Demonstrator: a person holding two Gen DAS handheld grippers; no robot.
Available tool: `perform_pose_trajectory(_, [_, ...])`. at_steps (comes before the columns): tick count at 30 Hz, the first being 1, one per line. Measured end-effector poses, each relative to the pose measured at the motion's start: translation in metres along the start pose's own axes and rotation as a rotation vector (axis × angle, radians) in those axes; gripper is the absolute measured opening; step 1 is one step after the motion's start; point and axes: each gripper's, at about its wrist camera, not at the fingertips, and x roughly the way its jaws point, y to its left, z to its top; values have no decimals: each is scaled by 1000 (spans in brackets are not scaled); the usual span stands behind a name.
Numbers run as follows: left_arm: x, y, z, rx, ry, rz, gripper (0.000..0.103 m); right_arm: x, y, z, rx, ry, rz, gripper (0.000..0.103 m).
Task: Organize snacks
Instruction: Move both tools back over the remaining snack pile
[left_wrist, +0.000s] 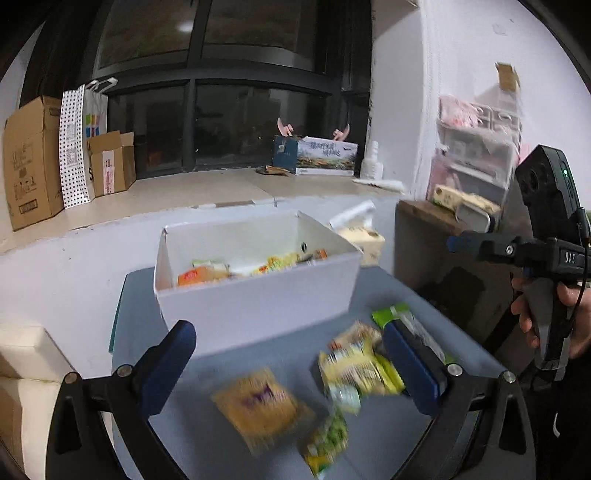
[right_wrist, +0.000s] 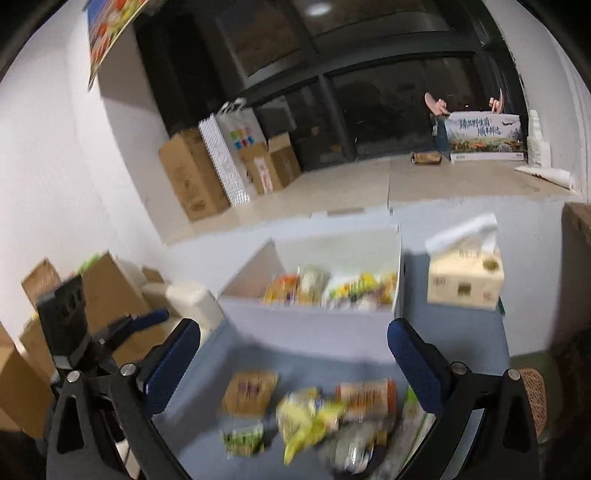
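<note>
On a pale grey tabletop (left_wrist: 280, 354), the left wrist view shows a white cardboard box (left_wrist: 255, 295) part-filled with snacks, loose yellow snack packets (left_wrist: 354, 369) before it, the left gripper (left_wrist: 291, 369) released and empty. The right wrist view shows the right gripper (right_wrist: 295, 365) likewise spread wide above those blurred packets, a cream tissue box (right_wrist: 465, 280) beside the box.

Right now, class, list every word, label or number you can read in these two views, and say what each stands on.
"DAS": on the right hand-held gripper, on the side of its black body, left wrist view.
Printed box on the ledge: large characters, too blurred to read.
Snack packets, tissue box, cardboard boxes: print unreadable.
</note>
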Motion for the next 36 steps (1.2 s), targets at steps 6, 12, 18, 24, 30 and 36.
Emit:
perform_pose_trajectory(6, [-20,-17,-36,-70,44,-12,103,-11,5,-63,24,49,-37,103])
perform_pose_trajectory(12, [-15,-23,-45,-82,80,-24,103,-28,-4,-94,23,61,-116,103])
perform_pose_trajectory(18, [29,-39,-36,-39,160,-86,103,-38,-34,-102,99,74,-166,103])
perform_pose_trajectory(24, [105,-51,-28,-39,291,-134,103,-45,-41,-108,117,69,-183,103])
perform_pose_trajectory(30, [160,-46,-31,-123,404,-128,103,-51,-45,-112,133,67,-194,103])
perform_pose_trajectory(36, [161,-56,-36,-63,384,-168,68,-51,-47,-114,143,76,-192,103])
